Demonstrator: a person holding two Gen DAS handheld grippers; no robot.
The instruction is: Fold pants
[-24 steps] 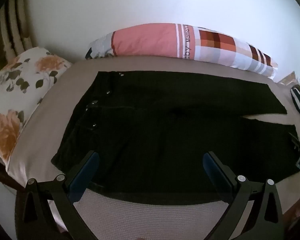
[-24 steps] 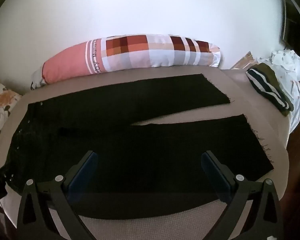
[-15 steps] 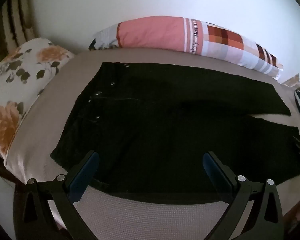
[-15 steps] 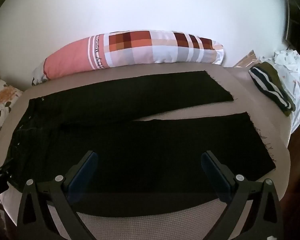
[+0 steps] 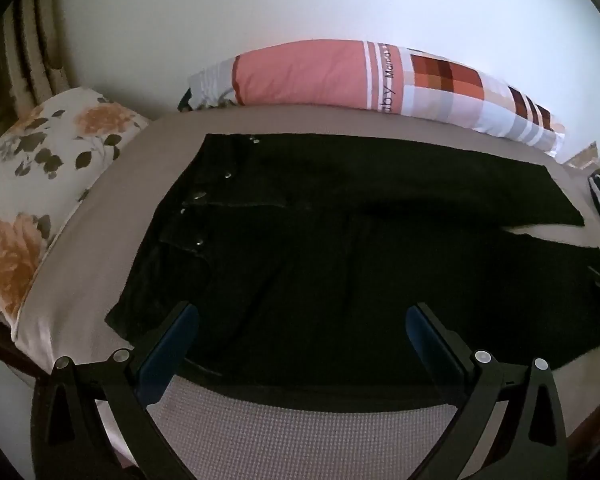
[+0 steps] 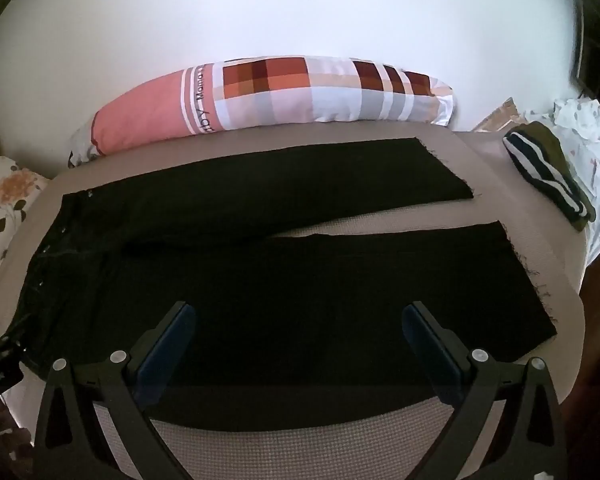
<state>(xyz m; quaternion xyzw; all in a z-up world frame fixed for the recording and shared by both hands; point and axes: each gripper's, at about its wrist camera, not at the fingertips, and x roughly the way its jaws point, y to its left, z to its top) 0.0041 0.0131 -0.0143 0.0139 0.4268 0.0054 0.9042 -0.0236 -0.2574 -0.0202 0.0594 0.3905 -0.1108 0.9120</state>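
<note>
Both tongs stand wide apart and hold nothing: the left gripper [image 5: 300,332] hangs over the near edge of the pants [image 5: 340,248] toward the waist end, at the lower middle of its frame, and the right gripper [image 6: 298,330] hangs over the near leg lower in its own frame. Black and spread flat, the pants lie across the middle of the bed [image 6: 300,444], waistband [image 5: 180,216] with metal buttons at the left, the two legs splayed toward the right with a wedge of bedcover between them. They look like denim or heavy cotton, so probably soft yet weighty, likely to drape and drag rather than slide; a pinch on the near outer seam, one grip near the waist and one near the frayed hem [image 6: 528,280], should lift the near leg cleanly. Room is fair: a long checked pillow [image 6: 280,96] lines the far edge, a flowered pillow [image 5: 40,184] sits at the left, and a striped garment [image 6: 548,172] lies near the far leg's hem at the right
</note>
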